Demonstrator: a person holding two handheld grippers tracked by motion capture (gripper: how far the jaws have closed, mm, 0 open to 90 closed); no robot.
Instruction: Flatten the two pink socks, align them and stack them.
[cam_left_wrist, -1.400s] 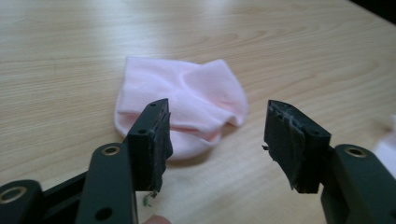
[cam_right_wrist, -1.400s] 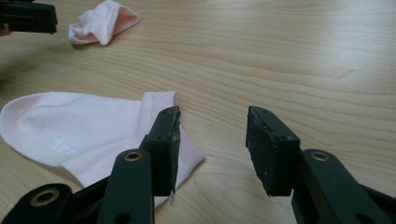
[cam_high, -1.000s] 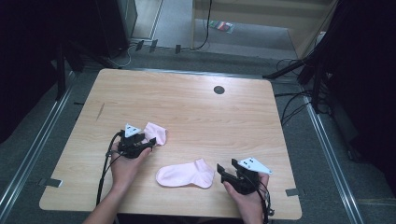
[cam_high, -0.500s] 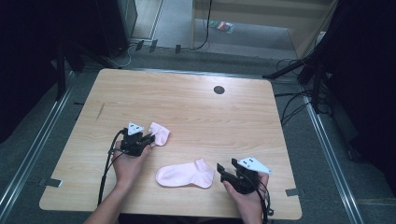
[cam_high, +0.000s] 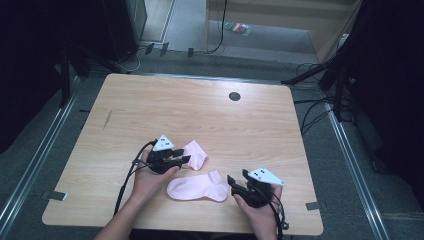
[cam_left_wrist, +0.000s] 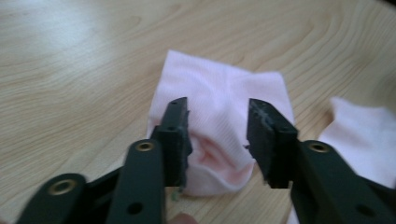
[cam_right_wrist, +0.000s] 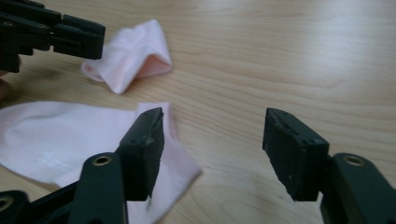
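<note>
From the high view, two pink socks sit near the front of the wooden bench (cam_high: 150, 105): a folded sock (cam_high: 196, 153) right at the left hand-held gripper (cam_high: 184, 160), and a flat sock (cam_high: 197, 188) between both hands, just left of the right hand-held gripper (cam_high: 237, 179).

In the left gripper view, the jaws have just been opening. They're released, with the folded sock (cam_left_wrist: 219, 107) lying between them, unpinched.

In the right gripper view, the jaws have just been closing but are still apart over bare wood, with the flat sock (cam_right_wrist: 60, 135) beside the left jaw.
</note>
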